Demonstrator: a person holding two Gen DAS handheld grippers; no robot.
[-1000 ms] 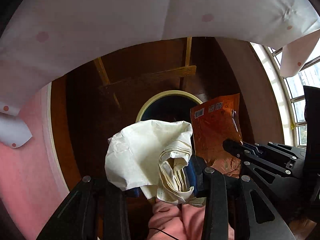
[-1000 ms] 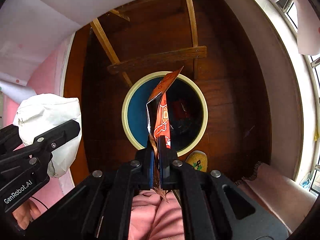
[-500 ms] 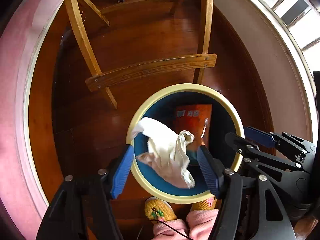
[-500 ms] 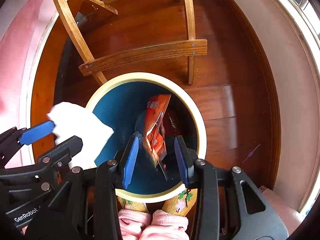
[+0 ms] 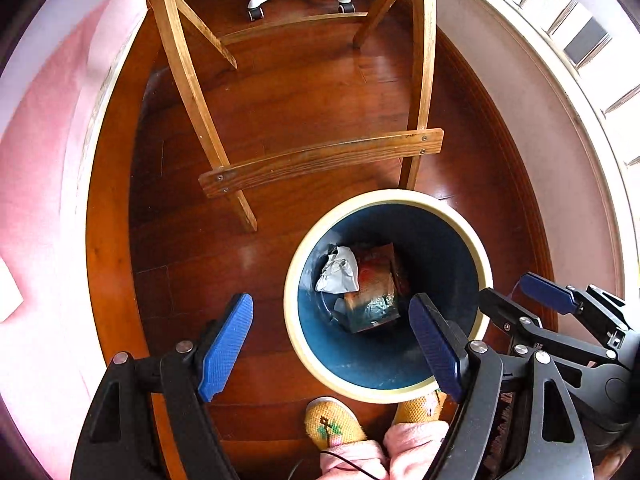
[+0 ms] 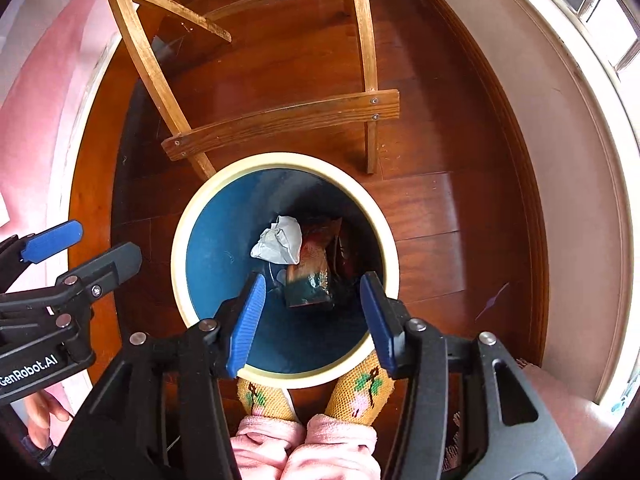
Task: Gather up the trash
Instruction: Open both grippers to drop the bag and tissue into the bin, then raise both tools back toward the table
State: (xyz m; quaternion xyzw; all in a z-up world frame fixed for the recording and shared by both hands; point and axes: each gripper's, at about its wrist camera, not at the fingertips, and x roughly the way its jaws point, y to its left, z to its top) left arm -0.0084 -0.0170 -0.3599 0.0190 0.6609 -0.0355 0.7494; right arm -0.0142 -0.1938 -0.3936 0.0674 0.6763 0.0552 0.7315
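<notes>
A home room is shown: a polished wooden floor (image 5: 320,92), a wooden chair frame (image 5: 320,160), slippers (image 6: 360,396) and a window (image 5: 580,36) are seen.

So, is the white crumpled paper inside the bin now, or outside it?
Inside. The white crumpled paper lies at the bottom of the bin, beside the orange wrapper; both tongs are open and empty.

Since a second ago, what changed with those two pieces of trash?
Both were let go. The white crumpled paper left the left tool, the orange wrapper left the right tool, and both now lie inside the bin. The bin stayed put.
</notes>
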